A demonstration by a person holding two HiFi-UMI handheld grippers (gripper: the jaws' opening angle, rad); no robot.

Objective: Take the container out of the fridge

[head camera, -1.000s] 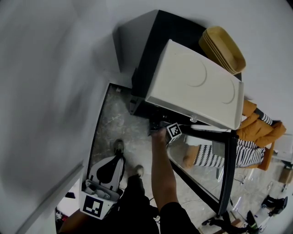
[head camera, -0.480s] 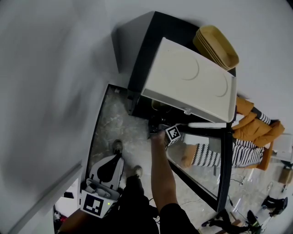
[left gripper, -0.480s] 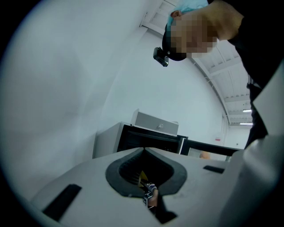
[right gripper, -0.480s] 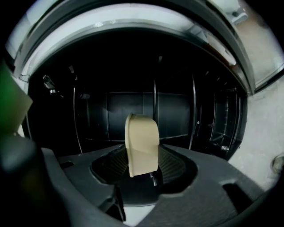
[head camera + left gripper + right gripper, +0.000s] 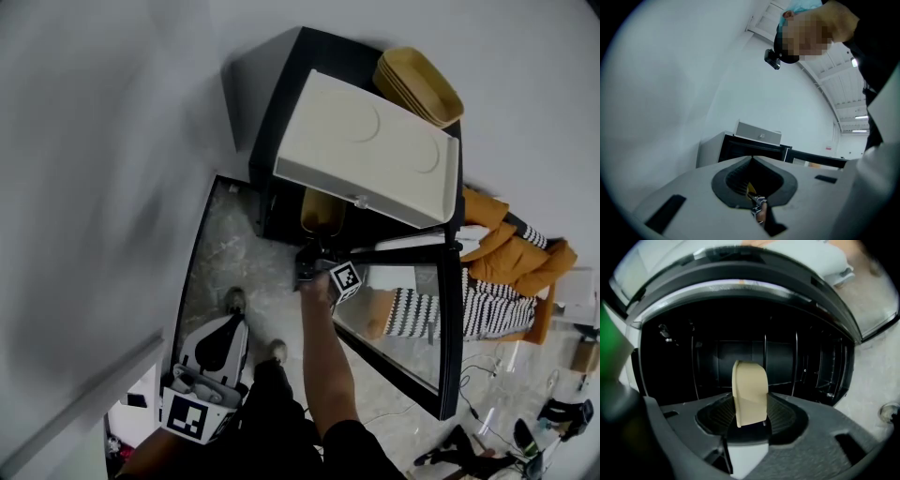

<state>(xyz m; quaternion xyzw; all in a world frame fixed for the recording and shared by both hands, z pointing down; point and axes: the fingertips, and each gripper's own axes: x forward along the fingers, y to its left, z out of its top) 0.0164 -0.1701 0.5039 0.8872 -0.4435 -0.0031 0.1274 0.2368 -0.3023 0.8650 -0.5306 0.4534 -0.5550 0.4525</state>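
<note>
A tan container hangs at the mouth of the black fridge, below the white box on top. My right gripper is shut on its near rim. In the right gripper view the tan container stands upright between the jaws of the right gripper, with the dark fridge interior and its wire racks behind. My left gripper hangs low at the person's side, away from the fridge. In the left gripper view the left gripper has its jaws together and holds nothing.
A white box and a stack of tan trays sit on top of the fridge. The glass fridge door swings open to the right. A white wall runs along the left. The person's feet stand on marbled floor.
The tan container has come out from under the white box into the head view. The right gripper has drawn back a little toward the person. The left gripper has stayed put.
</note>
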